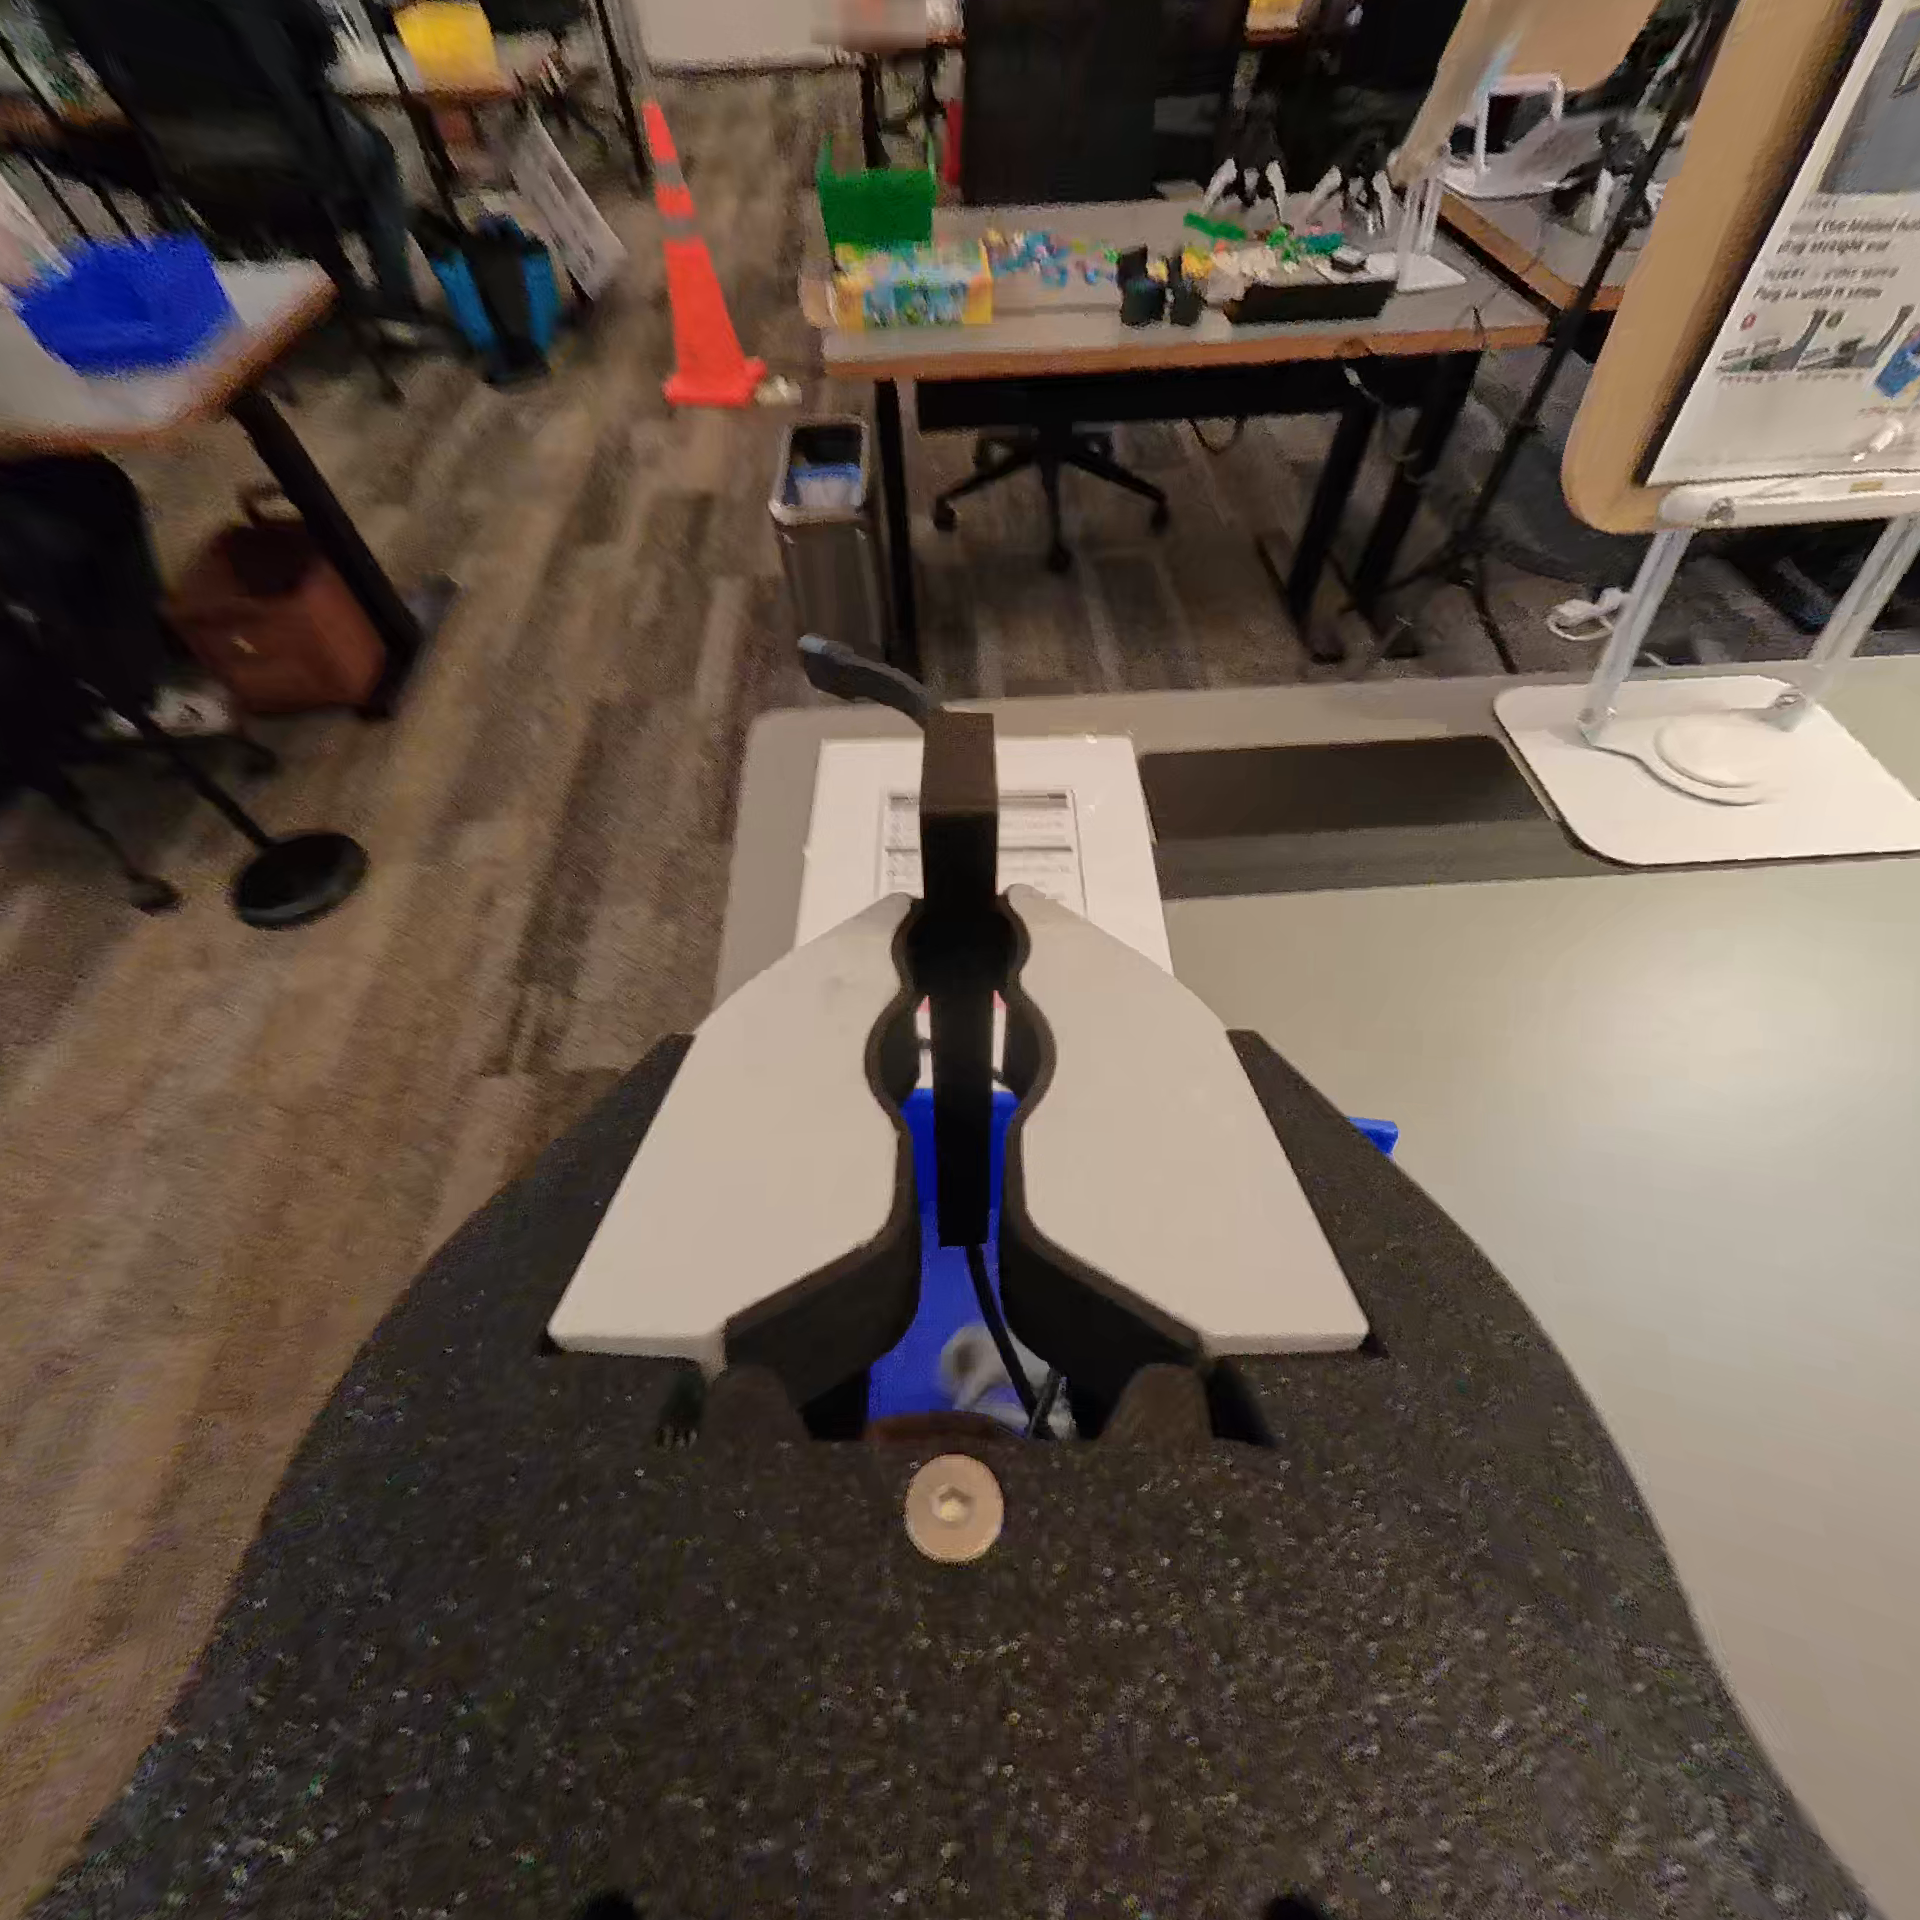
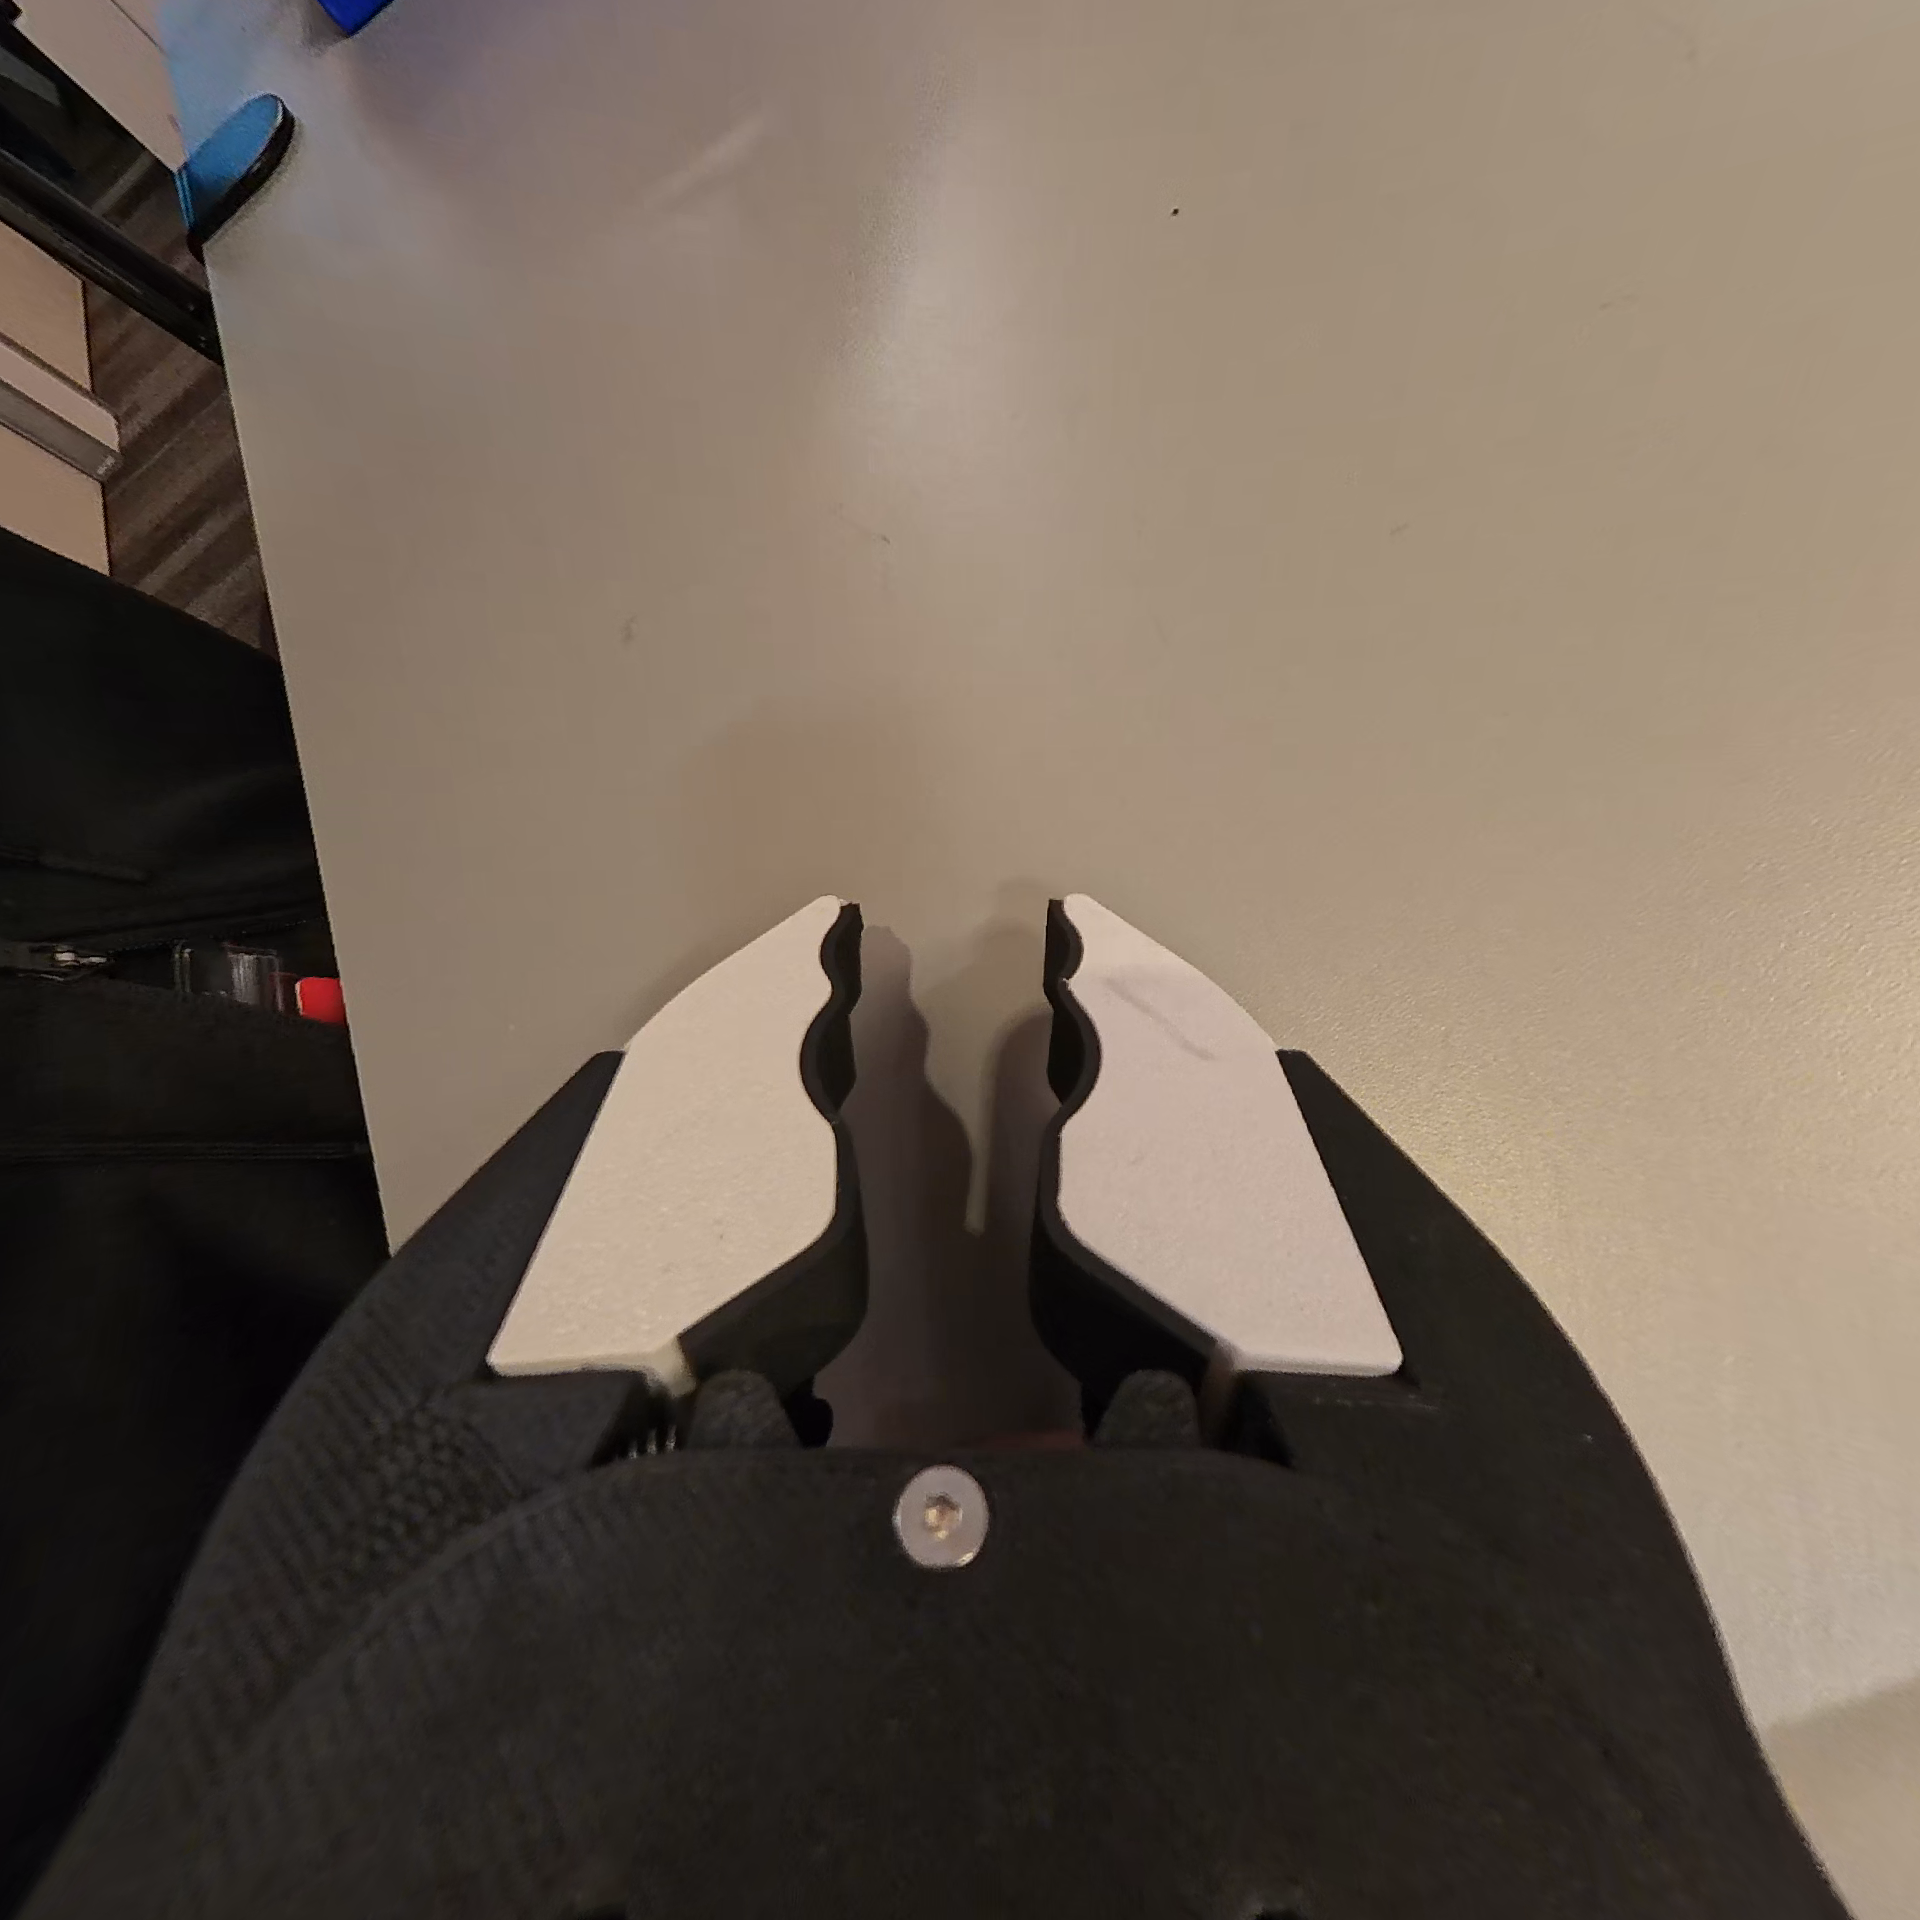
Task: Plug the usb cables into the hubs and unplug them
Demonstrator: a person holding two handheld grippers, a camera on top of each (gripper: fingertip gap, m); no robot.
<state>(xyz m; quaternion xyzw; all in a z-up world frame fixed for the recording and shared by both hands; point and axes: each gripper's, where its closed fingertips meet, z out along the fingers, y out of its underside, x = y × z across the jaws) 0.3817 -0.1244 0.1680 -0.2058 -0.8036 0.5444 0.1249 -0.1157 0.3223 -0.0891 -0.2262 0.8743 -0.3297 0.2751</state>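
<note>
Speckled black foam of the left gripper's (image 1: 961, 940) body fills the bottom of the left wrist view, a silver screw at its centre, and its two white fingers (image 1: 790, 1122) are clenched on a slim black USB hub (image 1: 956, 831) that stands upright between them at mid-frame. From the hub's top end a short black cable curls to the upper left and ends in a USB plug (image 1: 831, 657), which hangs free in the air, touching nothing. A thin black cord (image 1: 997, 1340) drops from the hub's lower end, down through the gap between the fingers, above a blue bin (image 1: 945, 1288) seen through that gap. Behind the hub, a white box (image 1: 1112, 831) lies on the grey table (image 1: 1558, 1143), with a black mat (image 1: 1330, 800) to its right and a white stand base (image 1: 1683, 769) at the right edge. Across the floor in the upper frame stand an orange cone (image 1: 698, 301) and a cluttered desk (image 1: 1143, 343), both blurred. In the right wrist view, the right gripper (image 2: 954, 935) hovers low over the bare table (image 2: 1143, 468), its white fingers (image 2: 707, 1143) released and apart, grasping nothing. A blue object (image 2: 237, 140) shows at the table's edge in the upper left corner, too cropped to identify.
</note>
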